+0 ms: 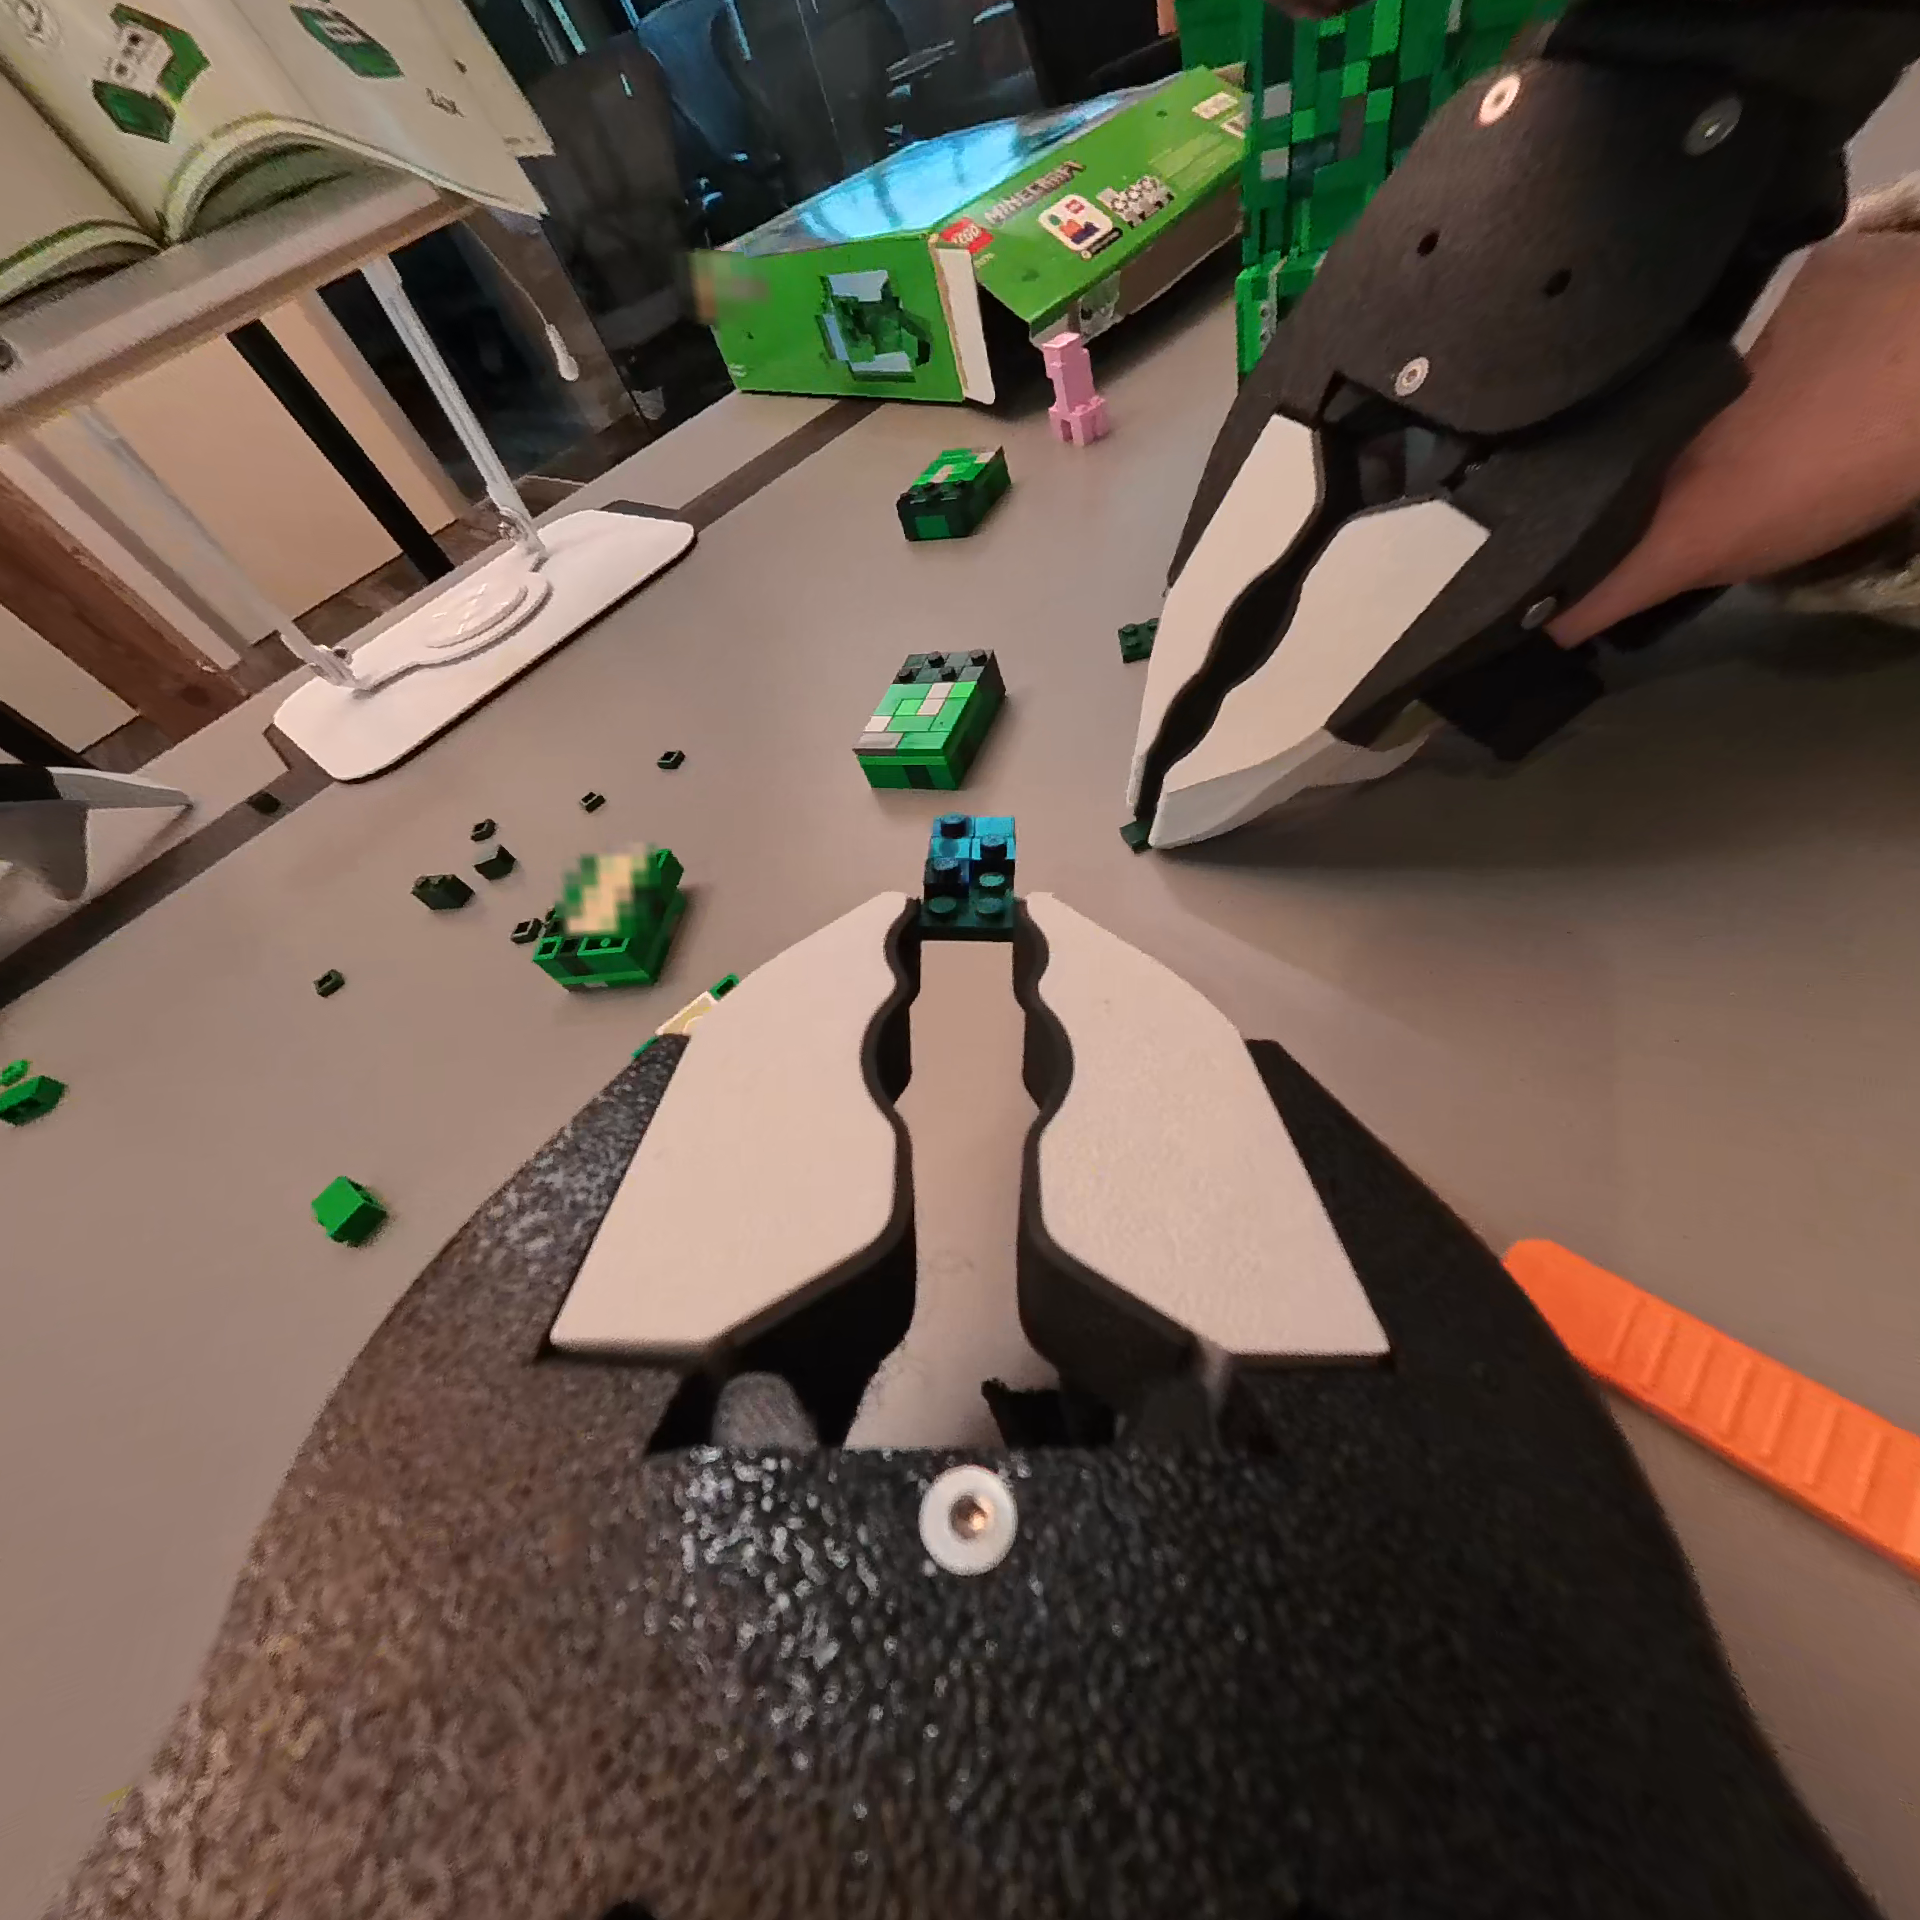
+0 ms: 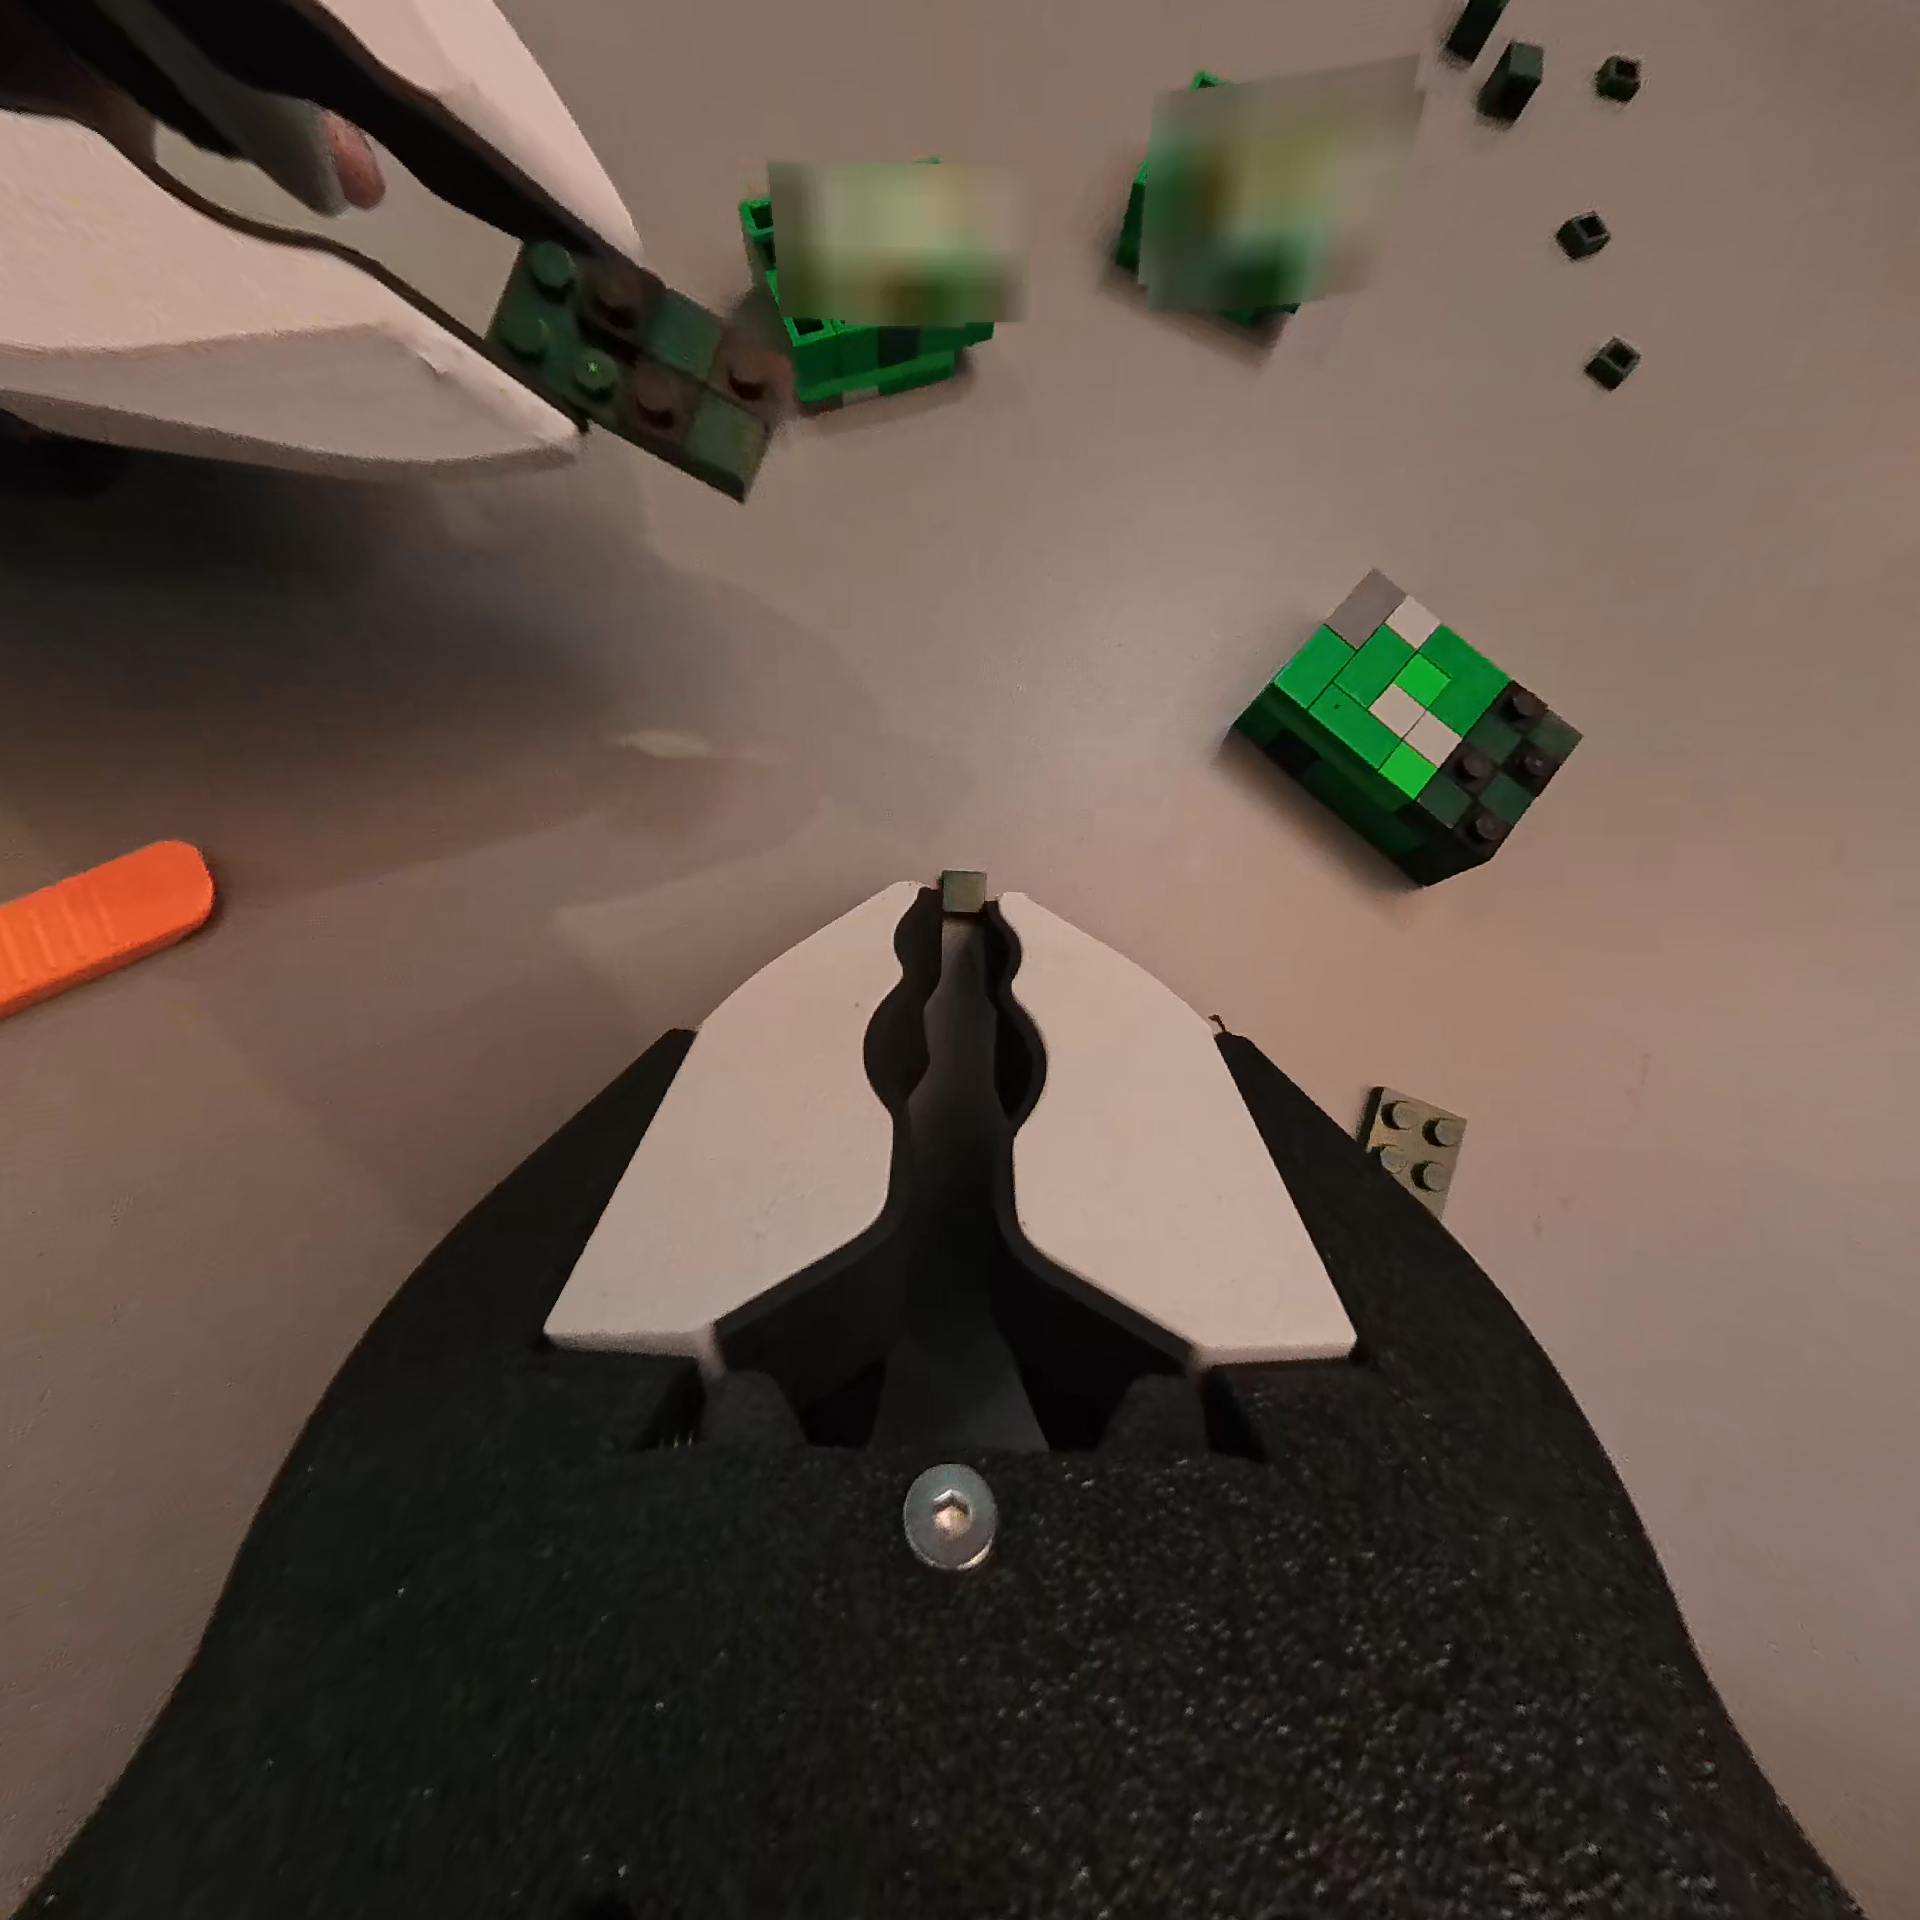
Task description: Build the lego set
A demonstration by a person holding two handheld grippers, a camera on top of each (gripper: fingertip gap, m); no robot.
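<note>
Grey tabletop [image 1: 1455, 1039] with loose green bricks scattered across it; room behind is dim.

Left gripper [image 1: 971, 914]: jaws closed down on a small dark green plate assembly [image 1: 971, 878], pinched at its near edge, the studded part sticking out past the fingertips toward 12 o'clock. In the right wrist view the same assembly [image 2: 634, 364] projects from the tips at 10 o'clock, clear of the table.

Right gripper [image 2: 966, 896]: jaws nearly together, clamped on one tiny dark green piece [image 2: 963, 891] right at the tips. In the left wrist view this gripper [image 1: 1148, 821] sits at 2 o'clock, tips down at the table surface.

Orange brick separator [image 1: 1714, 1392] at 4 o'clock, near the left gripper's body.

Green cube sub-build [image 1: 930, 717] at 12 o'clock, just beyond the held assembly. Another dark green block [image 1: 951, 494] lies farther out.

Pink figure [image 1: 1075, 390] and green box [image 1: 935, 281] farthest. Open instruction booklet [image 1: 208, 114] on a stand at 10 o'clock.
</note>
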